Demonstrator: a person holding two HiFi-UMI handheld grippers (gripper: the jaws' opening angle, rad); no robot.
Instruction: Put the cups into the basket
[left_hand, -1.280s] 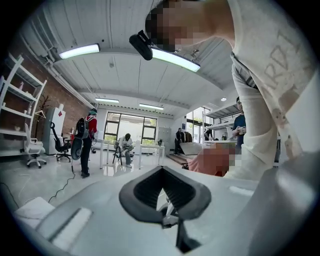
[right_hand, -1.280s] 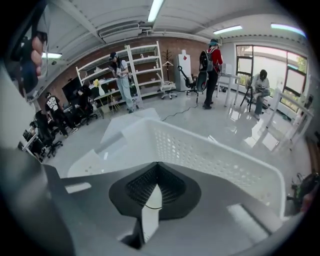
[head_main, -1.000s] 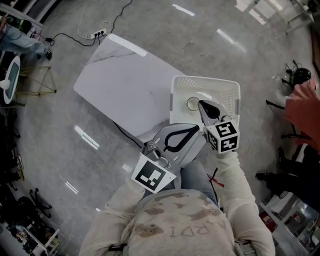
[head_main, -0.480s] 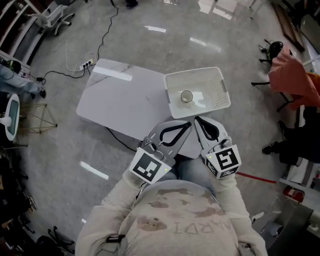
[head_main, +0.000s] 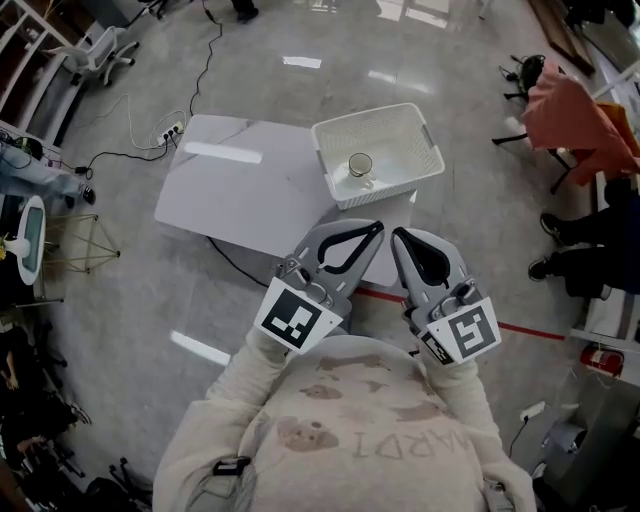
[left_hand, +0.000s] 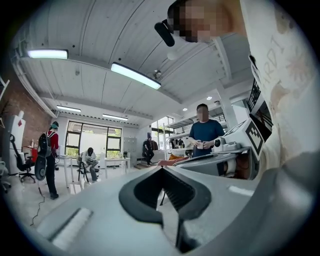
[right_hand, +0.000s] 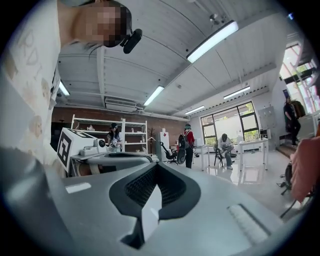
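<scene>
While both claws are closed on nothing, left gripper and right gripper sit side by side near the person's chest, jaw tips together in each gripper view. Toward 12 o'clock, well apart: one cup upright inside white basket, at the 3 o'clock end of the table. No other cup visible on table. Judgement: task likely complete.

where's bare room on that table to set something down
The table left of the basket is all bare. Inside the basket, the floor right of the cup is free; the cup crowds its left part.
</scene>
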